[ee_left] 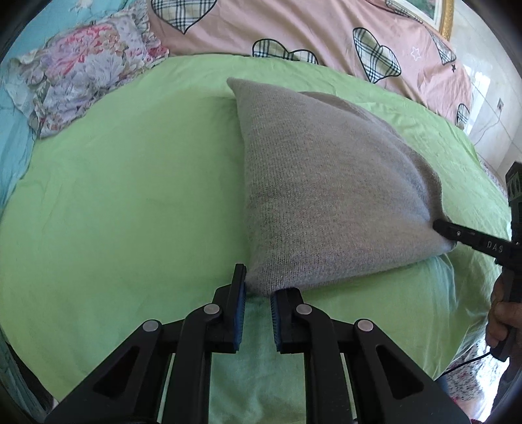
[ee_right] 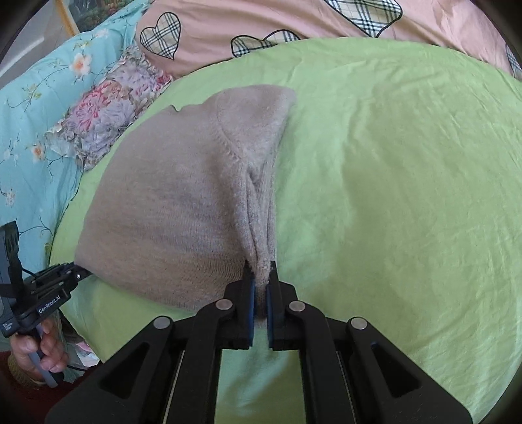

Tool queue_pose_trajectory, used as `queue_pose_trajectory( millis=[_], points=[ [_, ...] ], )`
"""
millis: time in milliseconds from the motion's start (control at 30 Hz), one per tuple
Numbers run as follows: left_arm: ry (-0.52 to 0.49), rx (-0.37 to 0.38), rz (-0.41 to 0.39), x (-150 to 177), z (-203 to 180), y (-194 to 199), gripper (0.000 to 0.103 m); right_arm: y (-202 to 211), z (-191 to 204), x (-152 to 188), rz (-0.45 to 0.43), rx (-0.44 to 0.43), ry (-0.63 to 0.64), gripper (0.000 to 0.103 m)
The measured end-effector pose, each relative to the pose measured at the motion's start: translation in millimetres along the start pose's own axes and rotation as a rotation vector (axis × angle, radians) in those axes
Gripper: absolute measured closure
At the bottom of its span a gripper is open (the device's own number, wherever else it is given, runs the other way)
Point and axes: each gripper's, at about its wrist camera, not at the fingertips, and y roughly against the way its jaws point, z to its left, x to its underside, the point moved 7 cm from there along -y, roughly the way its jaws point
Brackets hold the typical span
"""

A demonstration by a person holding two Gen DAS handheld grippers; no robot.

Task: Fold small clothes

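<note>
Grey knit garment, small and already doubled over, lying on the green sheet of the bed, far part flat, near edge raised and stretched between two grips. Near-left corner caught in the left gripper, fingers drawn narrow, cloth entering the gap at their tips; the pinch itself partly hidden, yet apparently holding the knit. Near-right corner bunched into deep pleats and clamped in the right gripper, fingers nearly together on the gathered fabric. Seen from the left wrist view, right gripper biting the corner from the side, a hand round its handle. Beyond the sheet, a floral pillow at the far left, a pink quilt with plaid hearts behind, a blue flowered cover along the left. Likely risks: shallow hold on the left corner, so a slip out of the tips once lifted; thick pleats on the right, so an uneven, rumpled edge if laid down as gathered; unequal pull between the two corners, so a skewed fold line; soft sheet dragged along underneath, so wrinkles and a shifted garment.
</note>
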Motion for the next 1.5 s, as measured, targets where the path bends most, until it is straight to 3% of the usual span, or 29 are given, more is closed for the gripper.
queue_pose_trajectory(
  millis=[133,333,400,467,500,733,933,1033,1100,1167,1333,1433,1500],
  points=[
    [0.079,0.056,0.024,-1.6,9.7,-2.6,0.090,-2.0,-2.1,3.4,0.003,-0.010,-0.013,0.097],
    [0.052,0.064,0.025,0.9,6.8,0.6,0.090,-0.6,-1.6,5.3,-0.007,-0.015,-0.041,0.096],
    [0.028,0.074,0.017,3.9,4.1,7.9,0.090,2.3,-2.2,5.0,-0.006,-0.035,-0.067,0.087],
    [-0.002,0.103,-0.006,4.9,3.7,20.9,0.090,5.7,-4.8,5.7,0.005,-0.037,-0.096,0.064],
    [-0.012,0.123,-0.014,4.3,3.7,26.6,0.090,10.3,-6.6,5.9,0.003,-0.051,-0.112,0.062],
    [-0.034,0.203,-0.112,-21.1,3.0,62.6,0.088,44.0,-2.7,-24.2,-0.111,-0.107,-0.141,0.061],
    [-0.010,0.265,-0.123,-55.4,-9.3,46.8,0.085,36.3,42.2,-54.9,-0.149,-0.209,-0.074,0.061],
    [-0.017,0.262,-0.105,-58.5,-11.3,37.9,0.085,26.3,46.2,-65.0,-0.156,-0.151,-0.049,0.061],
    [-0.022,0.273,-0.097,-58.6,-12.3,35.8,0.084,20.2,31.1,-75.3,-0.161,-0.098,-0.104,0.060],
    [-0.031,0.273,-0.095,-56.2,-13.1,35.1,0.081,11.9,15.6,-81.6,-0.145,-0.089,-0.156,0.051],
    [-0.054,0.317,-0.093,-55.1,-20.6,33.1,0.080,-28.0,-4.4,-85.8,-0.030,-0.203,-0.270,0.051],
    [-0.076,0.326,-0.078,-54.8,-24.1,29.5,0.079,-34.4,-0.6,-86.1,-0.023,-0.234,-0.271,0.081],
    [-0.095,0.328,-0.071,-54.4,-26.7,28.3,0.075,-22.3,5.9,-96.8,-0.075,-0.222,-0.230,0.084]
  ],
)
